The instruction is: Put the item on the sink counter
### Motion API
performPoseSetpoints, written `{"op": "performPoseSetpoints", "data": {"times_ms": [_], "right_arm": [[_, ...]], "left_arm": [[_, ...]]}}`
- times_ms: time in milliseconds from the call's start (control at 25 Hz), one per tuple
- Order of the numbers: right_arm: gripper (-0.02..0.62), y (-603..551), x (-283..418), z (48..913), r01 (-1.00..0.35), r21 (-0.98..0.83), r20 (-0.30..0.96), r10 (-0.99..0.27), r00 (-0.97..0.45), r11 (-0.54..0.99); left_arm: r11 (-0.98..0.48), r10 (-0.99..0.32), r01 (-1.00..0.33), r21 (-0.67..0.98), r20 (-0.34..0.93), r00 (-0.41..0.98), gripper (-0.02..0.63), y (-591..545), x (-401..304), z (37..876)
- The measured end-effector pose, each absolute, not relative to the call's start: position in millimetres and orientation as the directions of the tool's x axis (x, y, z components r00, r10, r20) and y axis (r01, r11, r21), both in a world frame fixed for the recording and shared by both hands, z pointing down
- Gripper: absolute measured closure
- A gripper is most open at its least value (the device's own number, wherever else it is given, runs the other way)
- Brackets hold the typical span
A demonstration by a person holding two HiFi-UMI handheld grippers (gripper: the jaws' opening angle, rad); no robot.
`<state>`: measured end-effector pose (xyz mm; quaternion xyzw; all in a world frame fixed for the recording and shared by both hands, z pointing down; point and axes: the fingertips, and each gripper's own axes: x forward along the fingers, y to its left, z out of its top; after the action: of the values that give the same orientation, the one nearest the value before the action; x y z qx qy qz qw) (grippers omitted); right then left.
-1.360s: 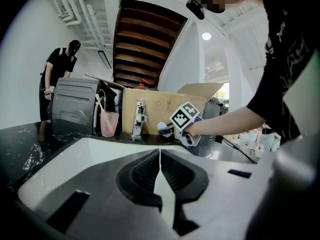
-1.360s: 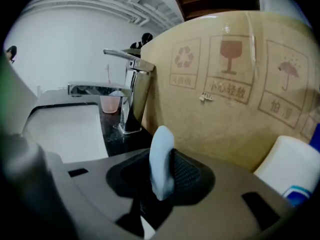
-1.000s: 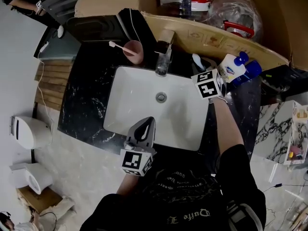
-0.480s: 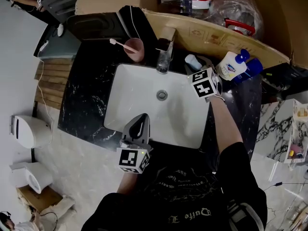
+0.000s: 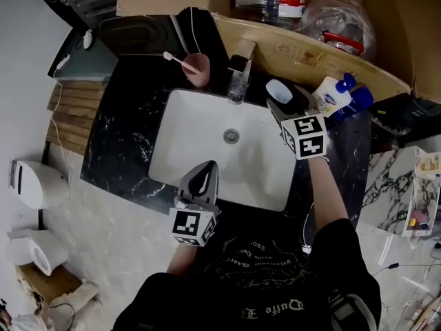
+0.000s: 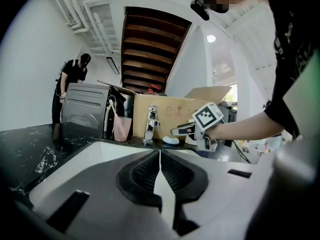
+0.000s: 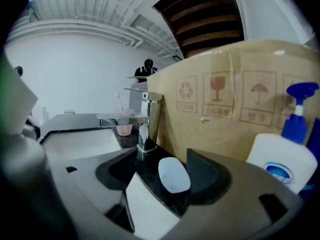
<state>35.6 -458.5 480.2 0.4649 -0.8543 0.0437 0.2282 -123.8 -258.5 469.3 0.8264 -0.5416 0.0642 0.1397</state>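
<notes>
Two hand-held grippers worked over a black marble counter [image 5: 124,136] that had a white basin [image 5: 193,129] set into it.

The left gripper [image 5: 204,178] [image 6: 160,156] hung above the basin's near rim. Its jaws were pressed together with nothing between them.

The right gripper [image 5: 284,101] [image 7: 164,159] was at the back of the counter, between the faucet [image 5: 239,74] and a white pump bottle [image 5: 331,96]. Its jaws had just been opening and stood wide apart. The soap bar [image 5: 279,92] [image 7: 174,174] lay between them, unclamped.

The soap bar was a pale bluish-white, smooth, rounded oval. It lay flat on the dark stone just right of the faucet's base. Its long axis ran roughly along the line of the jaws, away from the person. Its far end leaned slightly toward the faucet, and its near end pointed back at the gripper.
</notes>
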Motion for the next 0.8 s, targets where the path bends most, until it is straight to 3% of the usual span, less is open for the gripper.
{"op": "performPoseSetpoints", "data": {"times_ms": [440, 800], "right_arm": [[0.301, -362, 61, 400, -0.878, 0.042, 0.190, -0.866, -0.462, 0.478], [0.301, -273, 52, 431, -0.872, -0.041, 0.218, -0.848, -0.483, 0.487]], "left_arm": [[-0.403, -0.878, -0.900, 0.165, 0.207, 0.431, 0.597, -244, -120, 457], [-0.450, -0.865, -0.882, 0.140, 0.176, 0.470, 0.597, -230, -112, 448]]}}
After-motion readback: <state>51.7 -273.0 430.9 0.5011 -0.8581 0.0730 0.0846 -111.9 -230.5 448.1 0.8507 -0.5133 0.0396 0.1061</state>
